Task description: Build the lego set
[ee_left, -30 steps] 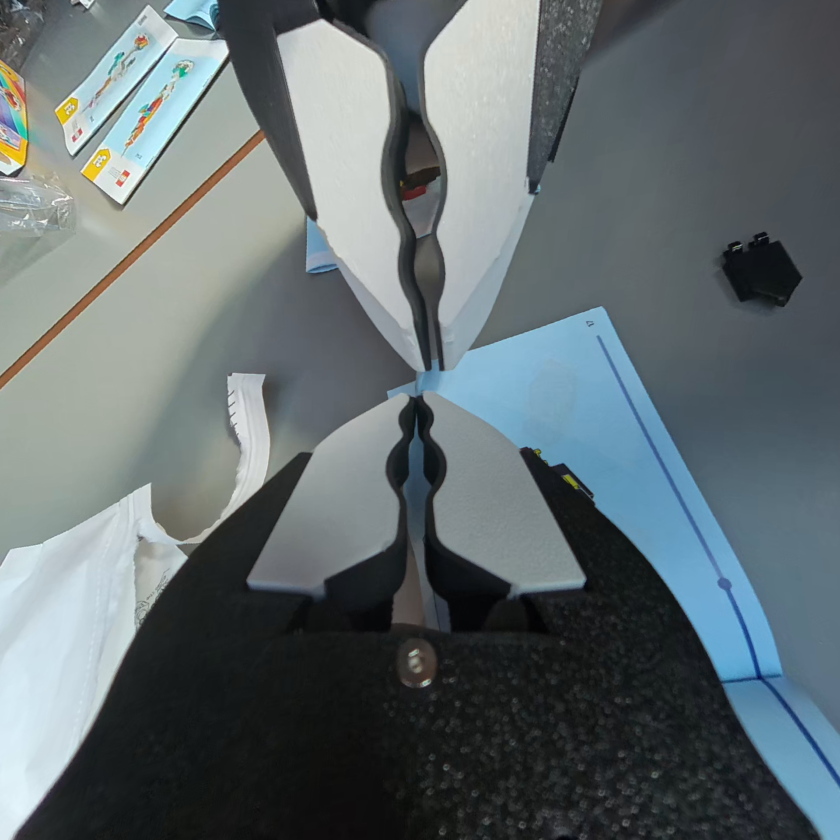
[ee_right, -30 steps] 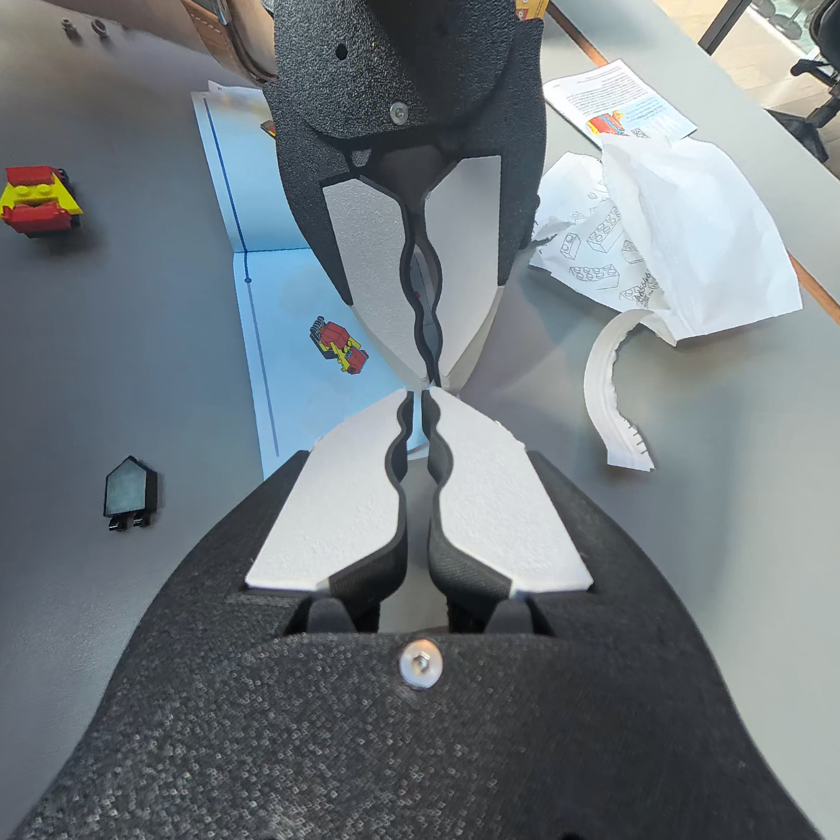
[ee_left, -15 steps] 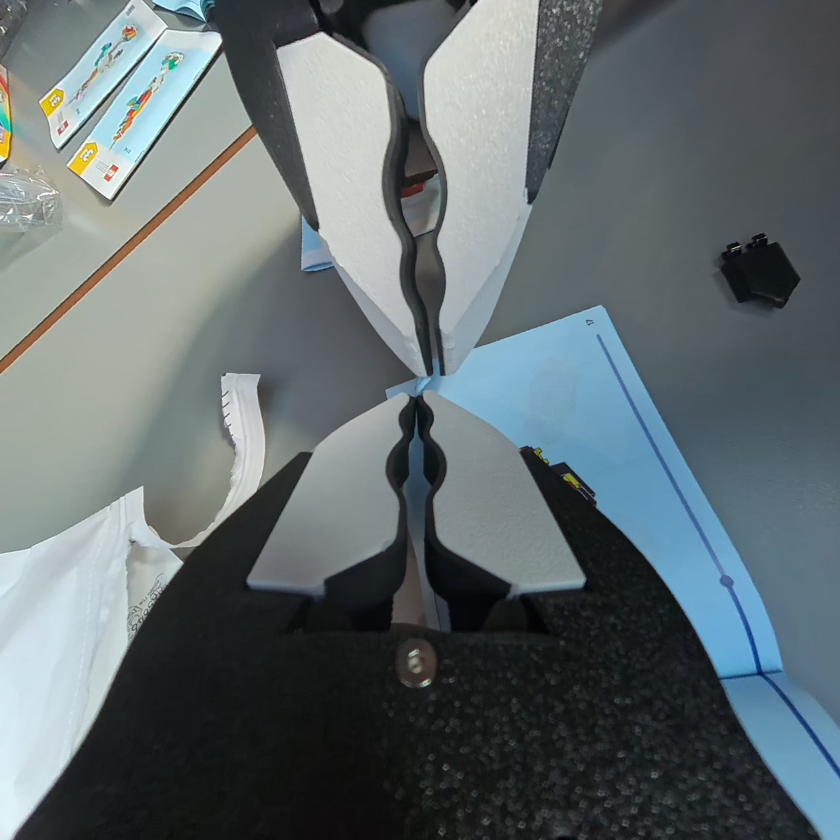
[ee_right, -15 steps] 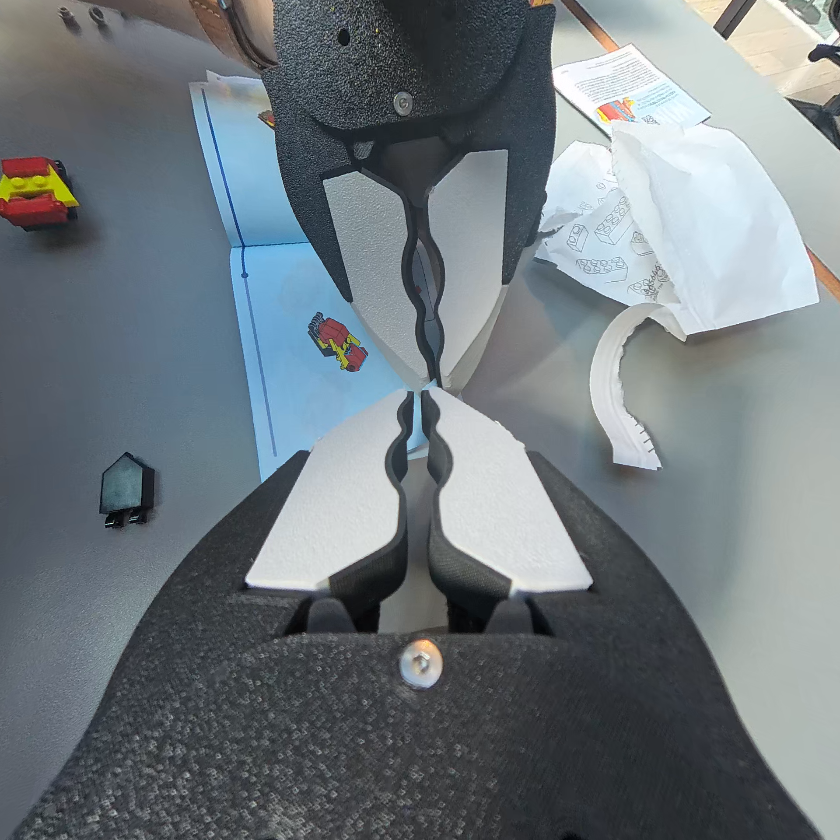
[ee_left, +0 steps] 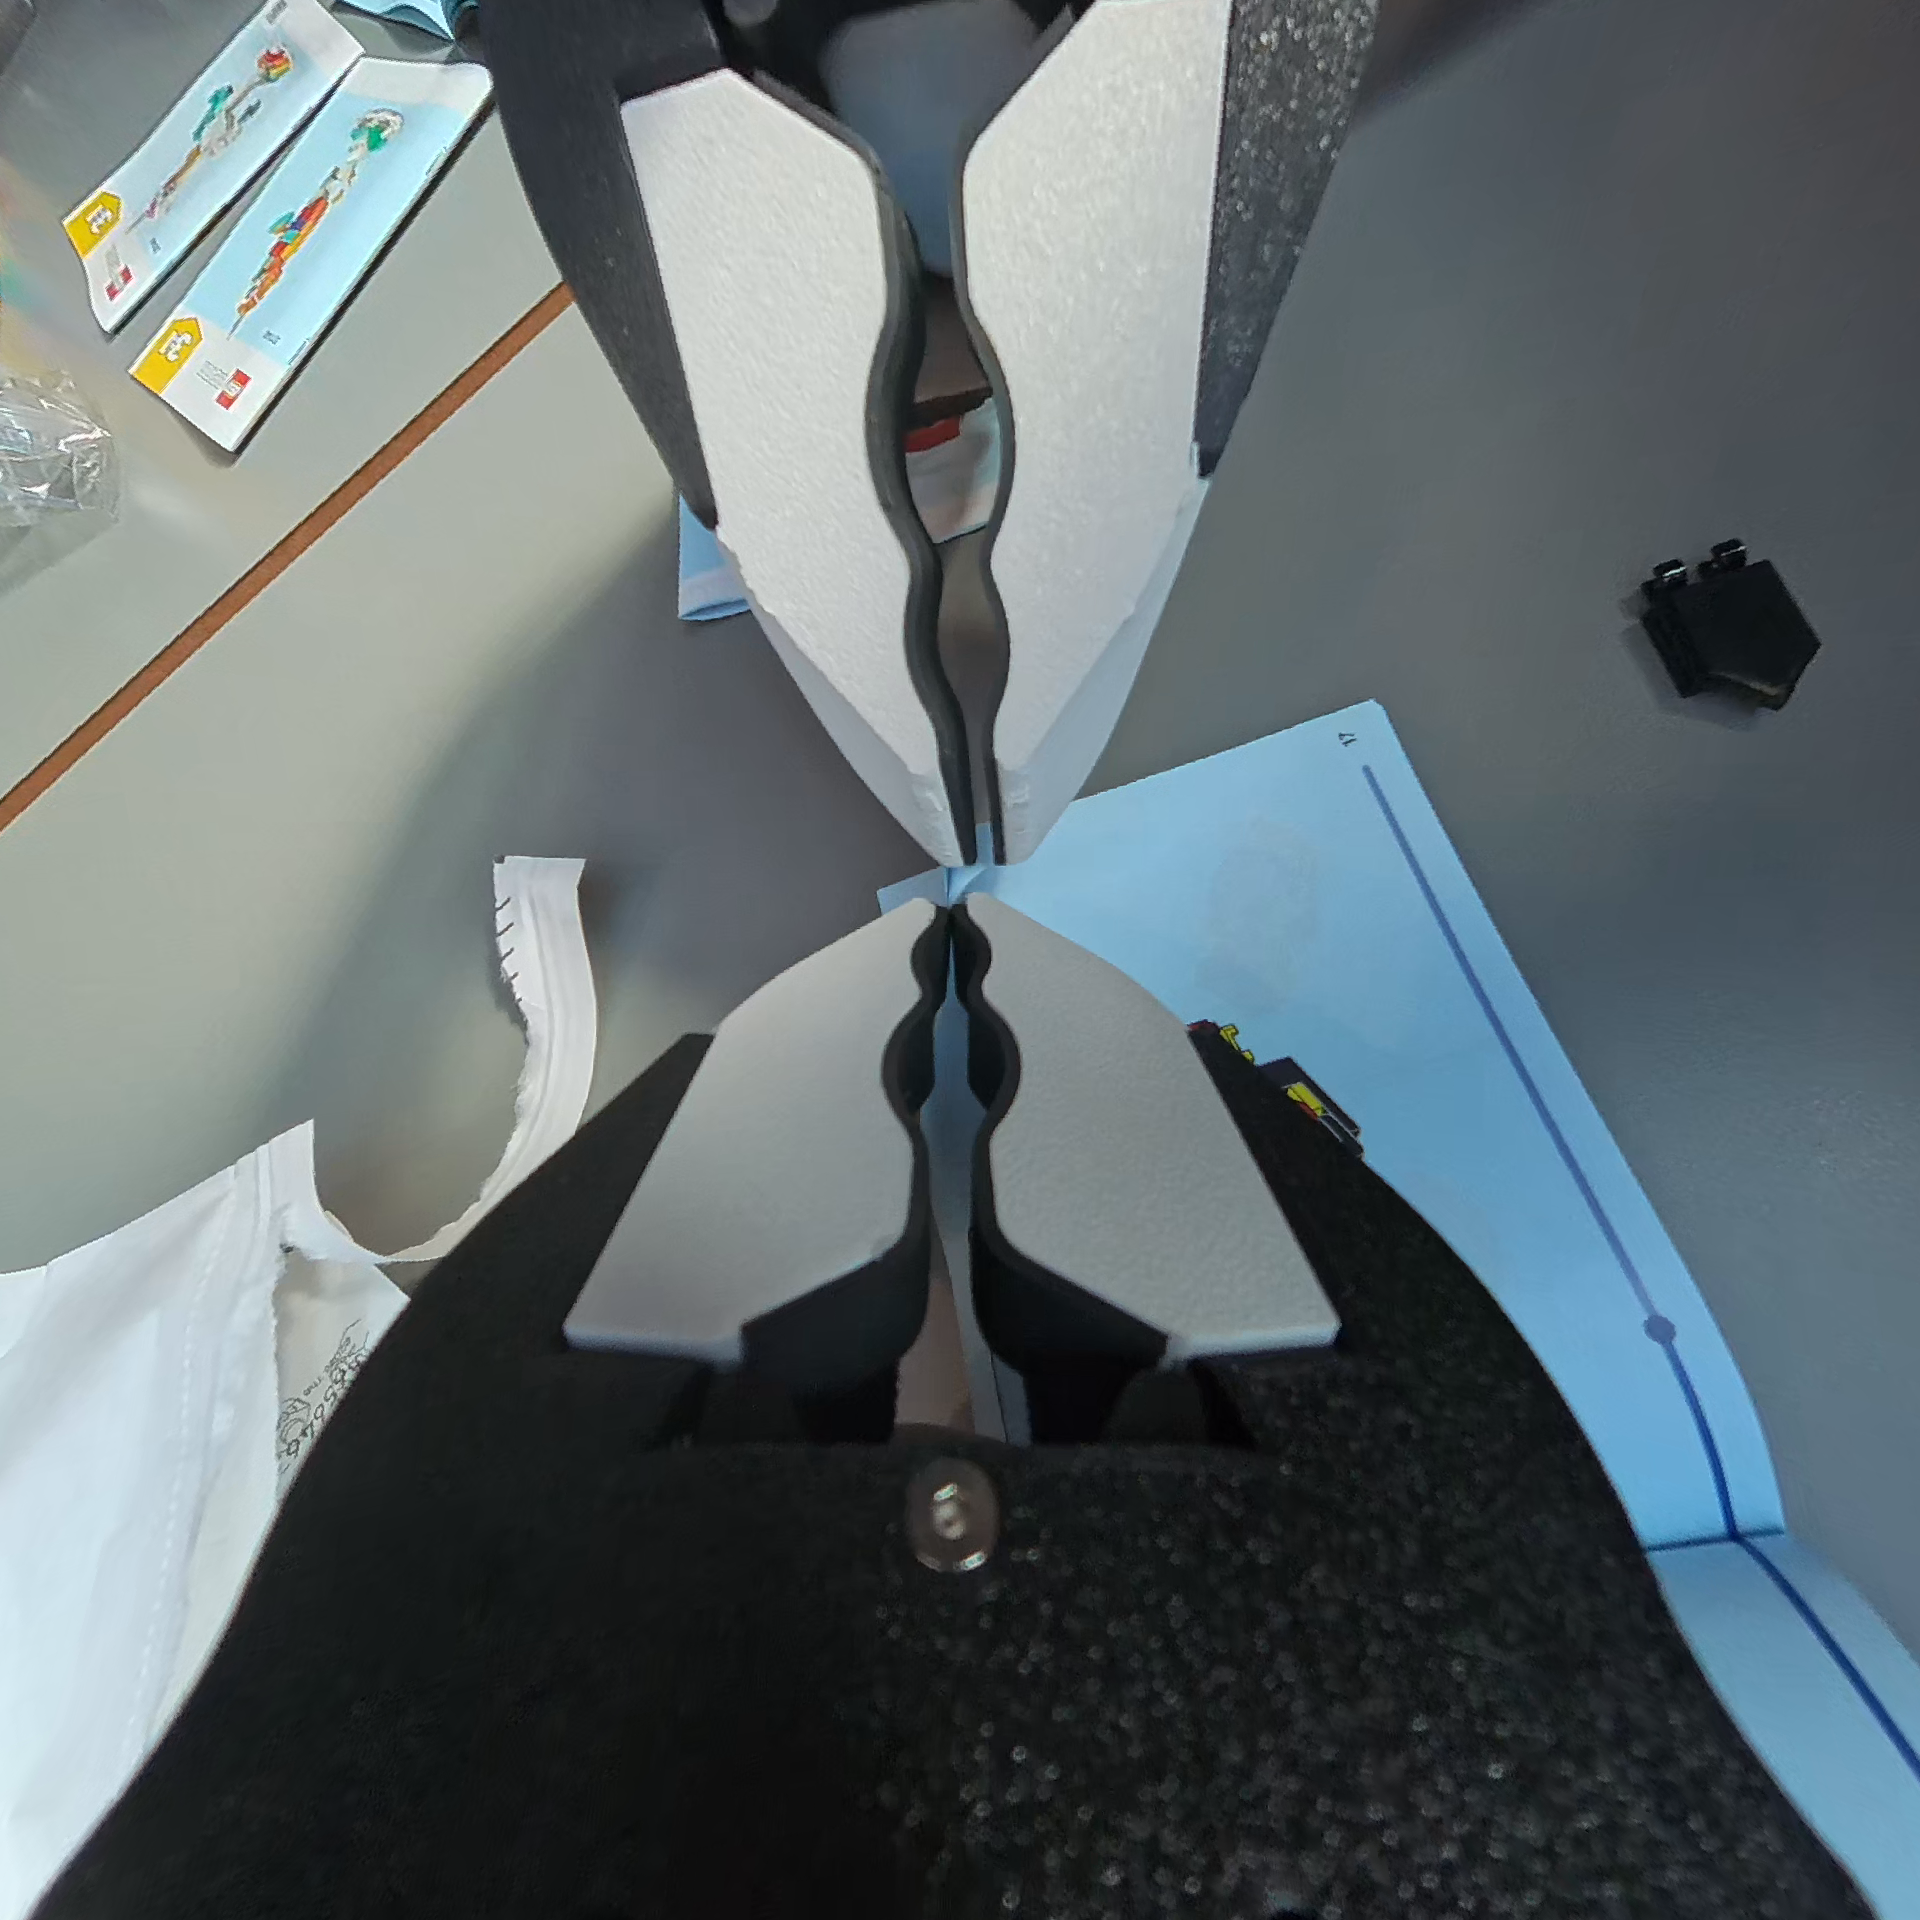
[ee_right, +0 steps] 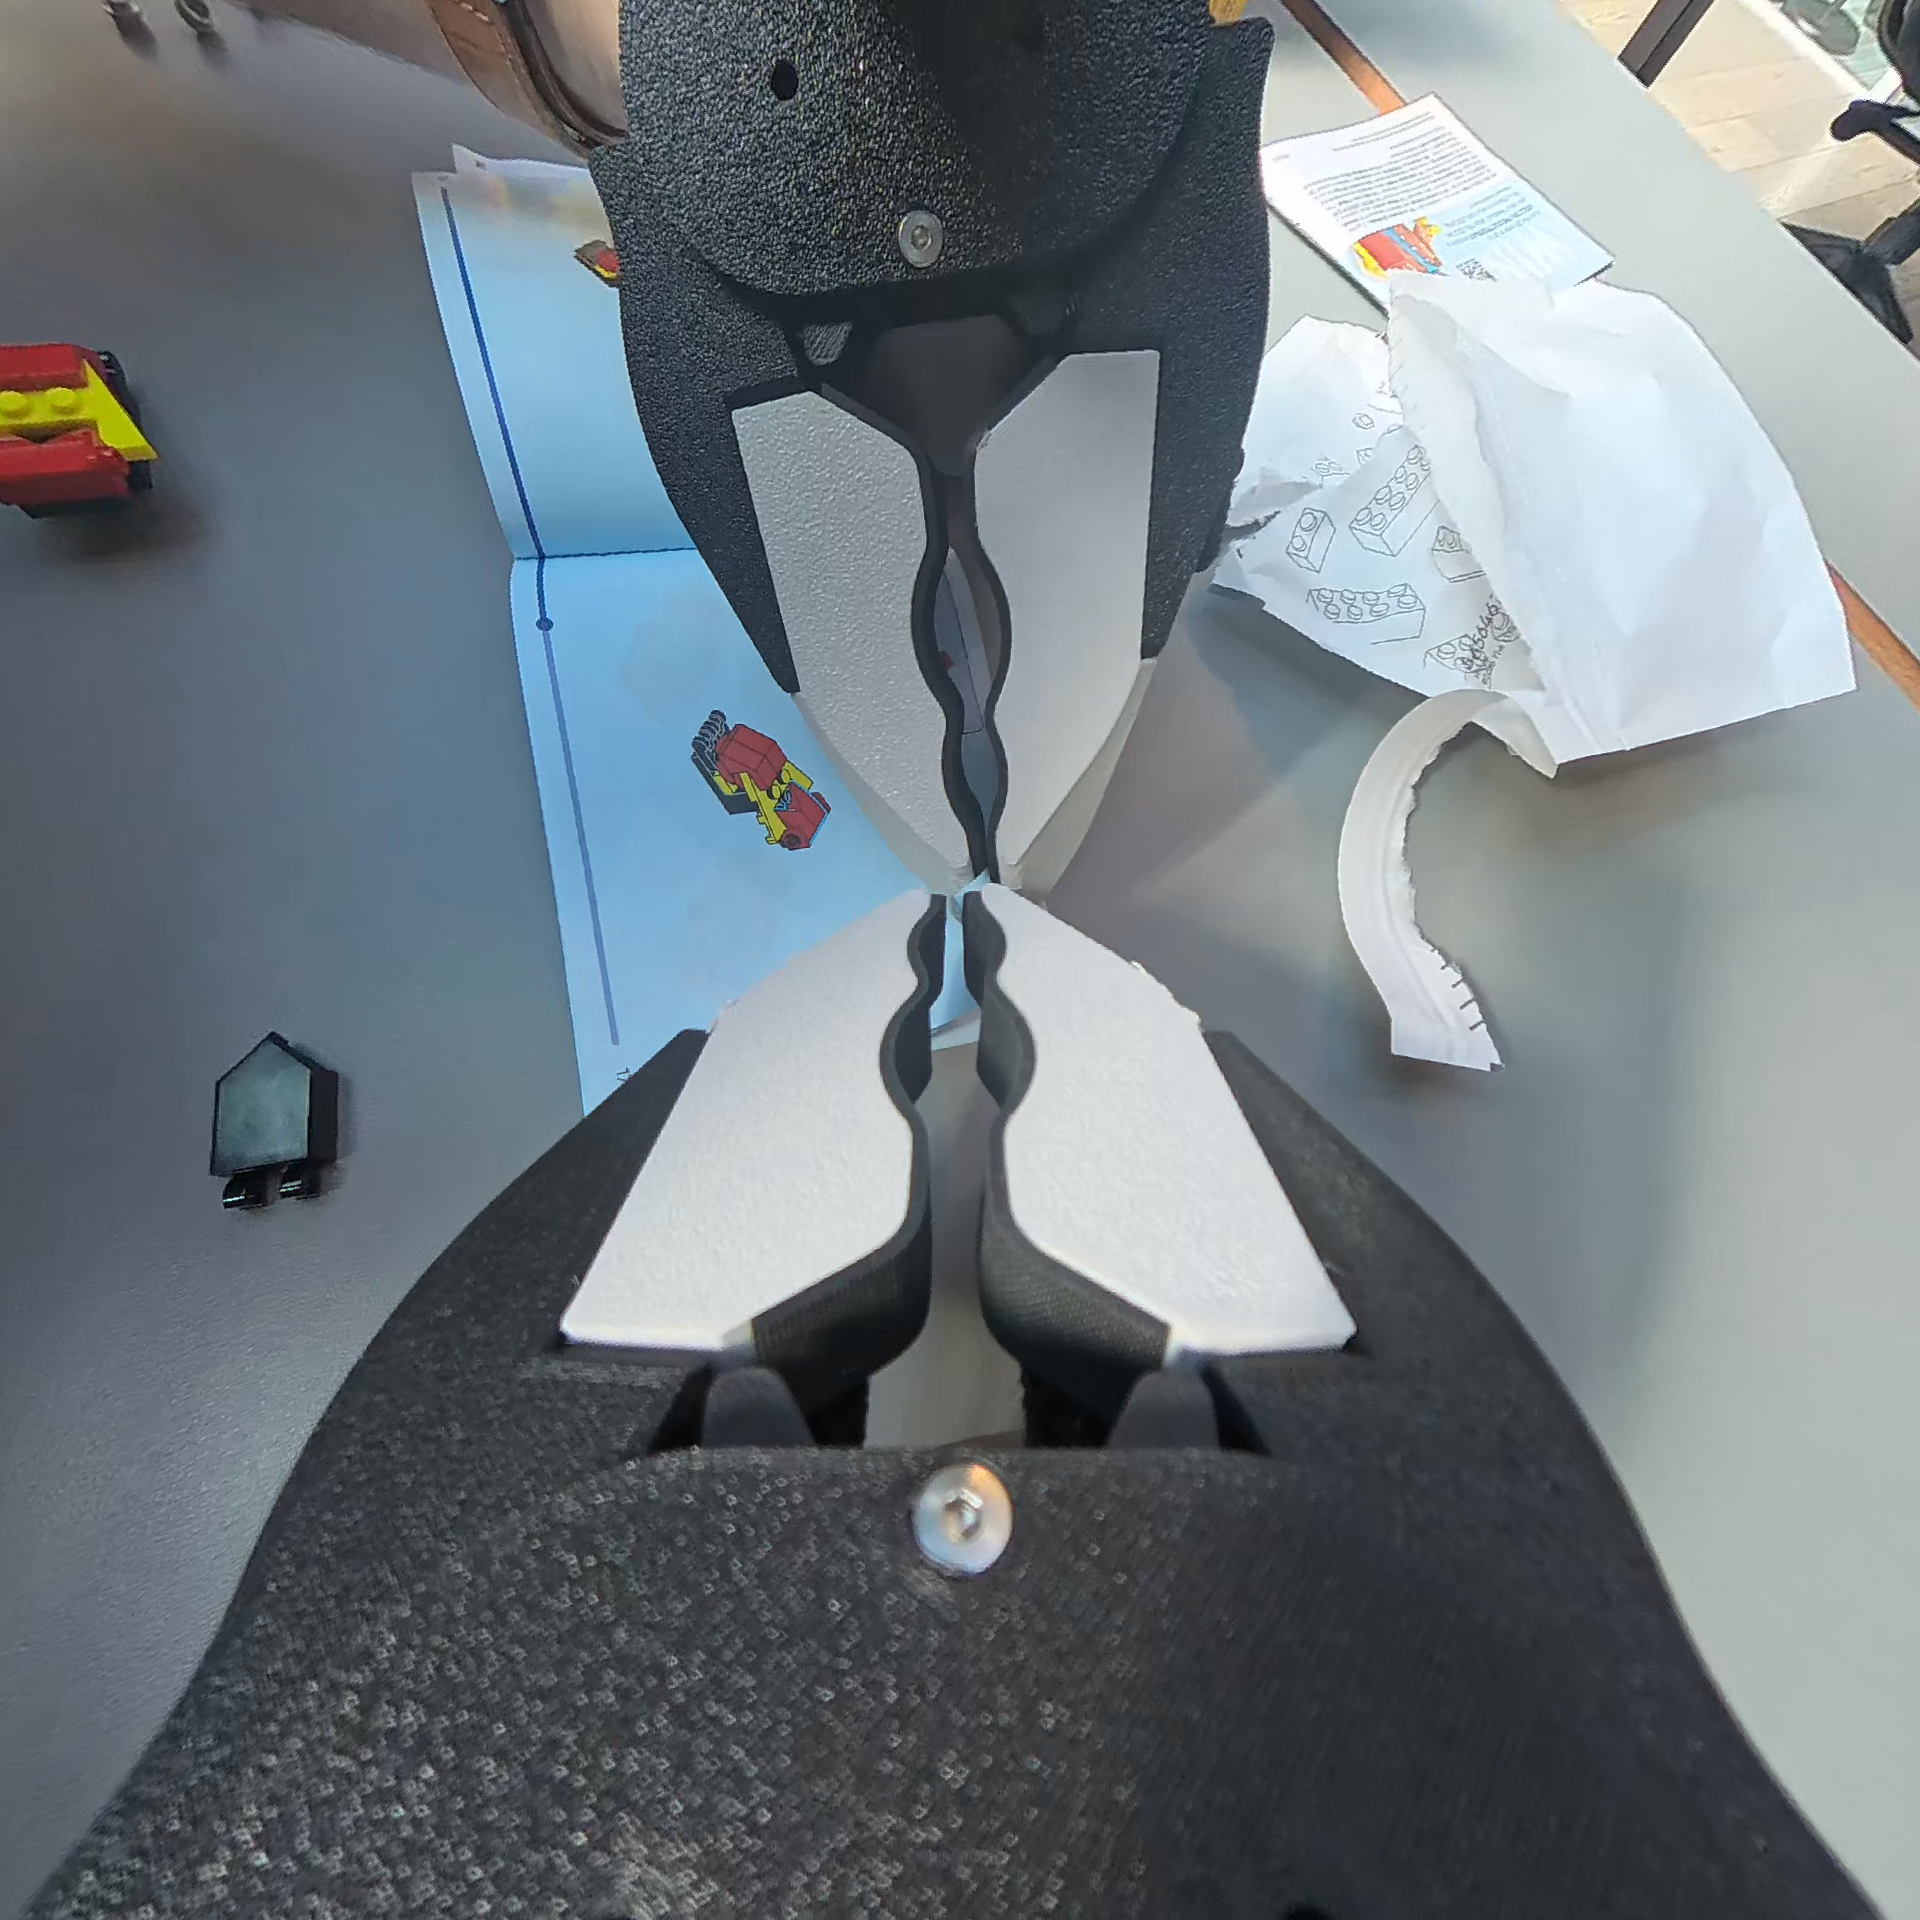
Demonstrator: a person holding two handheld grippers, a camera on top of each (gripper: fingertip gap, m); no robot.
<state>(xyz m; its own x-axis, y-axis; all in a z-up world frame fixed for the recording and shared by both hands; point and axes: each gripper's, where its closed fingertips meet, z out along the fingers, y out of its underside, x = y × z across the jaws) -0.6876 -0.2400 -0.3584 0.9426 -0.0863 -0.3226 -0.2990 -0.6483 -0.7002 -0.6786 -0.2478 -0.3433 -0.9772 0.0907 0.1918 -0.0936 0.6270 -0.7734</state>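
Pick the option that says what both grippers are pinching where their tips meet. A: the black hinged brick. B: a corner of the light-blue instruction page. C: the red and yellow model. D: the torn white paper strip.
B: the left gripper and right gripper, both shut, meet tip to tip on a corner of the light-blue instruction page.

Counter (ee_right: 260, 831): smooth matt grey. Black brick (ee_right: 272, 1117): glossy plastic. Torn bag (ee_right: 1621, 499): crinkled white paper. Left gripper (ee_left: 951, 914) body: rough, grainy black plastic; fingers (ee_left: 790, 1143) faced in matt white.
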